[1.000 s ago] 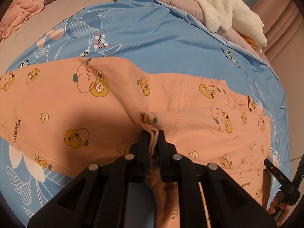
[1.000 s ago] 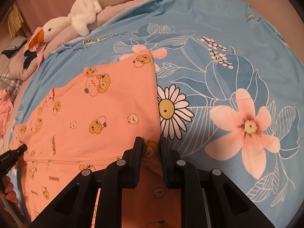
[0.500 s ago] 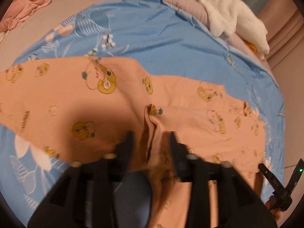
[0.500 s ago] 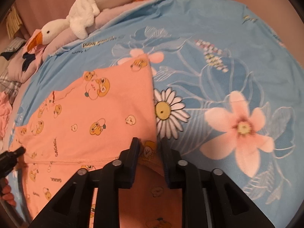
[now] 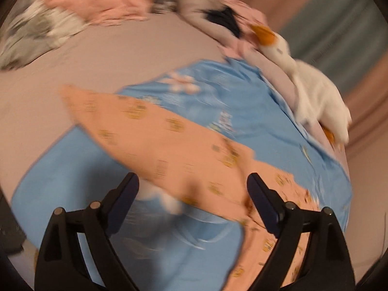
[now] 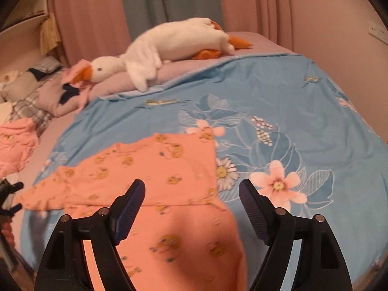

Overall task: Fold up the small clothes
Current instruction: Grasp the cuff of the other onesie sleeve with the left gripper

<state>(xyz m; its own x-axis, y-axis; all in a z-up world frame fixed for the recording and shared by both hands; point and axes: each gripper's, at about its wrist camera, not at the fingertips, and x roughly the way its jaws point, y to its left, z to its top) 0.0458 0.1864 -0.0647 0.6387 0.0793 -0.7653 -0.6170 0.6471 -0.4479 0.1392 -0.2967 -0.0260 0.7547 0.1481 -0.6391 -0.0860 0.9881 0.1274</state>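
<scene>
Both grippers are released and their jaws are opening. The left gripper (image 5: 192, 189) stands wide, with nothing pinched between its fingers; the right gripper (image 6: 191, 195) likewise holds nothing, and its ribbed pads are clear of cloth.

The task's item, an orange printed garment (image 6: 155, 169), lies on the blue floral sheet (image 6: 278, 111) toward the sheet's near-left part, with one sleeve or leg running out toward the left edge. In the left wrist view the garment (image 5: 155, 135) extends past the sheet's left edge onto the bare pink bedding (image 5: 109, 55). A folded layer appears to lie across its near portion, though motion blur in the left view makes the fold line uncertain.

Risks noted:
- The freshly laid flap is unweighted. Soft knit on a soft bed may spring back or slide, undoing the fold.
- The open fingers hang close above the cloth. A low pass could snag the top layer and drag it askew.
- The part overhanging the sheet's left edge lies on a different surface; pulling it in unevenly would skew the garment.
- A next pinch taken on one layer only, rather than the full thickness, would separate the layers.
- The plush goose (image 6: 169, 41) at the far edge and the loose clothing pile (image 5: 80, 2) at the far left corner are well apart and pose little interference.
</scene>
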